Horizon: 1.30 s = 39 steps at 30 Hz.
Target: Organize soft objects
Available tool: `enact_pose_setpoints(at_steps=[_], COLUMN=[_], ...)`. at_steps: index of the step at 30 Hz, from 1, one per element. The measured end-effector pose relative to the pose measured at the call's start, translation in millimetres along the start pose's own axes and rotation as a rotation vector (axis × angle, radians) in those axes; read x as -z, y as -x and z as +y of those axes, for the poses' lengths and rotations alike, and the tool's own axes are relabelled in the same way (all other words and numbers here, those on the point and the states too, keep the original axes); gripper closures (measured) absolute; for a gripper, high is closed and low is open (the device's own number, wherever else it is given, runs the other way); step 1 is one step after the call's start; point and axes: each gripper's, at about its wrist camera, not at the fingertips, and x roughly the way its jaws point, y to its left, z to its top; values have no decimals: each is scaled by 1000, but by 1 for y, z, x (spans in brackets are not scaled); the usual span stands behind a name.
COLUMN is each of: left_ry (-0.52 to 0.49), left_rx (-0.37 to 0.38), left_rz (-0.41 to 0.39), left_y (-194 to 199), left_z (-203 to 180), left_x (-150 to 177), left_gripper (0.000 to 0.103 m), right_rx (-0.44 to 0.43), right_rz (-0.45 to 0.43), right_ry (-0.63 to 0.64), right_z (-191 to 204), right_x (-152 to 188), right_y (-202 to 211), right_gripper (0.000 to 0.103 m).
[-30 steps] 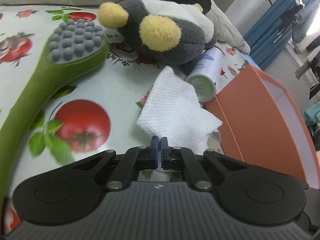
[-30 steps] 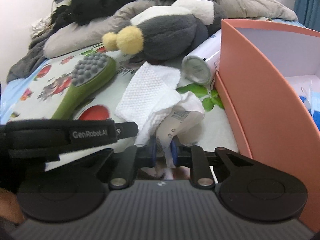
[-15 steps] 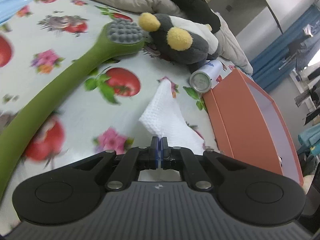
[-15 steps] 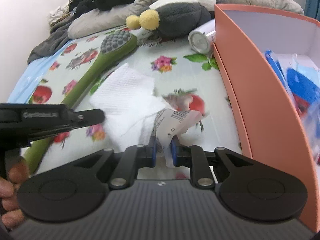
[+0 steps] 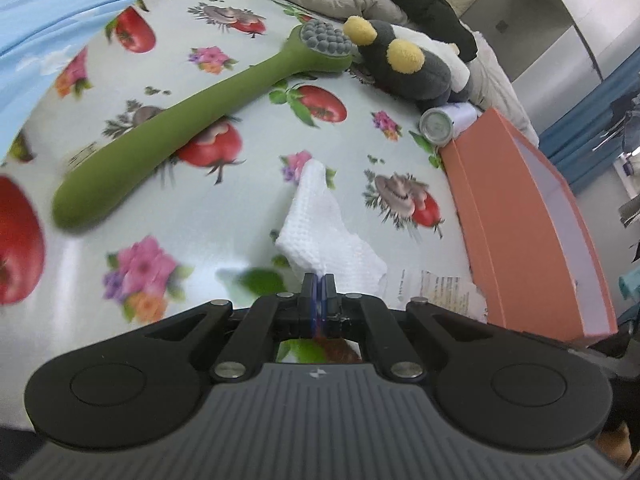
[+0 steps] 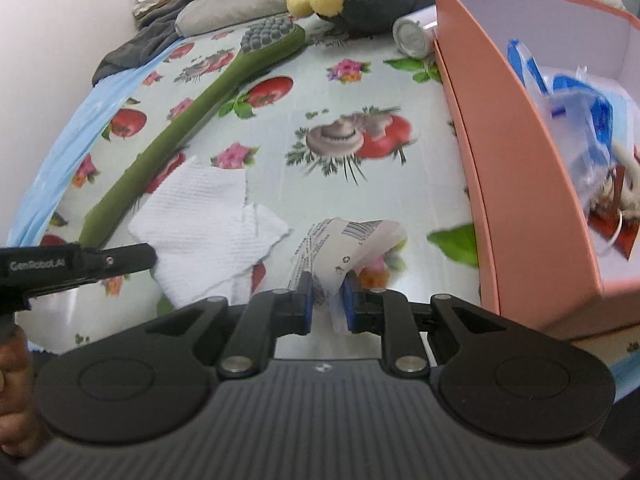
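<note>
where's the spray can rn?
The spray can lies on its side at the far end of the tablecloth, wedged between the plush toy and the orange box.

The black body of the left gripper (image 6: 76, 266), seen from the right wrist, bears the brand "GenRobot.AI" in pale letters. The printed wrapper (image 6: 344, 248) carries a barcode and small symbols; its fine print is illegible.

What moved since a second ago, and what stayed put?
Both grippers pulled back from the plush penguin, carrying their loads along. The left gripper still pinches the white cloth; the right gripper still holds the printed wrapper. The green brush, can and orange box stayed put.
</note>
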Motion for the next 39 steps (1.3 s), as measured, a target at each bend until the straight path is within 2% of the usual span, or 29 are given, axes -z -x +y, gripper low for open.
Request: enact_pose_setpoints(at_steps=[4,5,6,7,8,9,10,14,16,25,33,39], left_ry=[-8,-12,-15,-15,-19,-26,-37,-91,-111,-177,-192,-211], left_rx=[-37,-45,-49,-51,-49,-52,-58,-64,-60,-76,-92,-114], left_rz=[6,8,14,23,31,33,23,-4,-10,-10,-3,-2], left_y=[1,1,1,1,2,2,4,9,9,1,-6,-11], left_z=[0,0,1,1,2,1,0,-6,-8,-14,-16,-21], left_x=[7,8,9,10,11,12,13,15,15,14,13,9], left_gripper=[100,99,92,78,56,49,48,47,41,39,38,32], right_rx=[-18,-22,-27,-24,-17,-9,-3,8,15,77,123,120], right_rz=[-2,-2,-3,-5,-12,-23,-32,-69,-79,-162,-90,-53], right_ry=[-11,-12,-12,-11,-6,3,12,53,84,209,242,261], right_z=[-5,-7,-7,-8,-7,-6,-4,2,5,23,17,16], right_x=[4,4,5,5,6,7,7,10,9,0,5,12], right_y=[4,6,8,10,13,17,21,32,31,22,-9,-19], right_gripper=[78,73,64,58,50,45,44,42,42,42,42,42])
